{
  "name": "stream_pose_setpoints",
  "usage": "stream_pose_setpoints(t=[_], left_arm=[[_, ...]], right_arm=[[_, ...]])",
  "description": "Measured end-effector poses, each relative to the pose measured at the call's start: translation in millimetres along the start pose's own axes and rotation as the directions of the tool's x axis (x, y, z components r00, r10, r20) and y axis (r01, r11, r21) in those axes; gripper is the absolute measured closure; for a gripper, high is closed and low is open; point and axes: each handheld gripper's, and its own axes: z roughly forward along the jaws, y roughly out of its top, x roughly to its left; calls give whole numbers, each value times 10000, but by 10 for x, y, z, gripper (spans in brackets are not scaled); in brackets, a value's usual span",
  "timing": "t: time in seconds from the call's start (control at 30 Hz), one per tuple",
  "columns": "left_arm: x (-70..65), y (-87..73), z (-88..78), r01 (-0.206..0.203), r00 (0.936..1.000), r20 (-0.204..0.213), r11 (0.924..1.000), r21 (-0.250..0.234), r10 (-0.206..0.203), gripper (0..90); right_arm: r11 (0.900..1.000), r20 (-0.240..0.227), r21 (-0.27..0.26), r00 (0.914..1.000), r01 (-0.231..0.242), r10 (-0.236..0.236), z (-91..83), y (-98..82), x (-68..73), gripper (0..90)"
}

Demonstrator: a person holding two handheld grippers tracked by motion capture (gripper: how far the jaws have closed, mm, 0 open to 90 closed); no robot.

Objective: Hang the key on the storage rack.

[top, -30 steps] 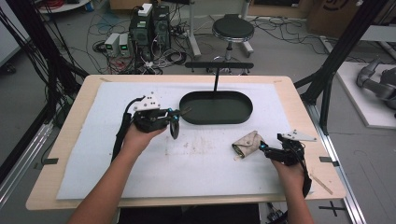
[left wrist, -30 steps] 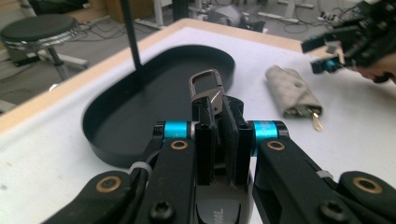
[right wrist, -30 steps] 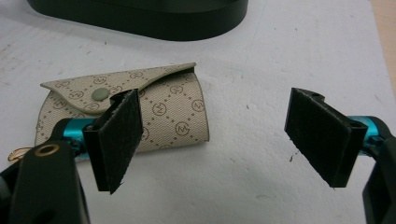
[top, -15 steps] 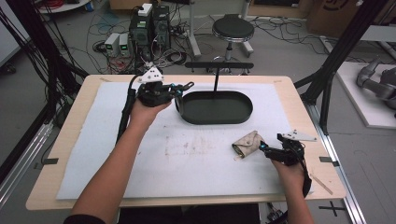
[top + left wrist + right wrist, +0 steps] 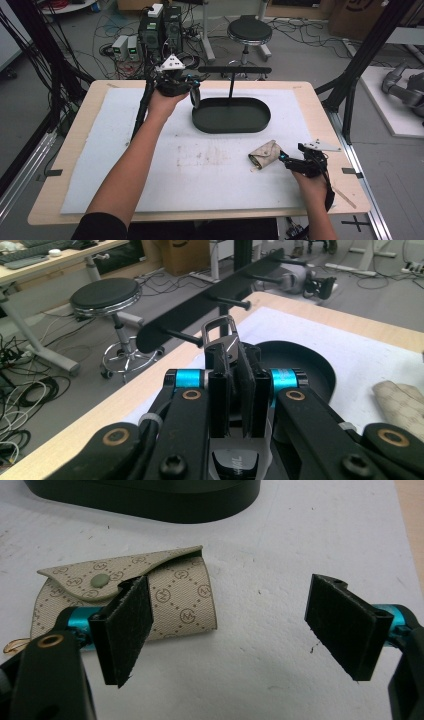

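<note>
One metal clip (image 5: 220,332), a carabiner-style loop, sits pinched between the left gripper (image 5: 235,385) pads, jaws pressed tight on it. Only the silver upper loop sticks out above the pads; the rest is buried between them, so whatever hangs from it is hard to make out. In the left gripper view the loop's long axis runs up along the jaws, pointing toward the black hook rack (image 5: 210,305). In the high view the left gripper (image 5: 194,92) is up over the far left end of the black oval tray (image 5: 231,125); the clip there is just a dark blur.

The rack is a flat black bar with round pegs on a thin post rising from the tray; its far end is cut off by the frame edge.

Right gripper (image 5: 235,630): jaws spread wide, nothing between the rough black pads, resting low over the white mat (image 5: 280,580). Just beside its left pad lies a beige key pouch (image 5: 170,600), monogram fabric, snap flap shut, long axis across the frame; the pad covers part of it. Pouch (image 5: 265,154) sits near the mat's right side, well apart from the clip.
</note>
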Motion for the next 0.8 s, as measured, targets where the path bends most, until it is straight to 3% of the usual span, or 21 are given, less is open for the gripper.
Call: stream_pose_setpoints(t=[0.3, 0.8], left_arm=[[7, -58, 193, -38, 9996, -273, 9982, 595, 54, 836], [-9, -120, 392, 4, 9992, -397, 9952, 982, 35, 834]], right_arm=[[10000, -5, 9, 10000, -55, 55, 1, -11, -28, 198], [10000, -72, 59, 10000, -27, 27, 4, -16, -13, 198]])
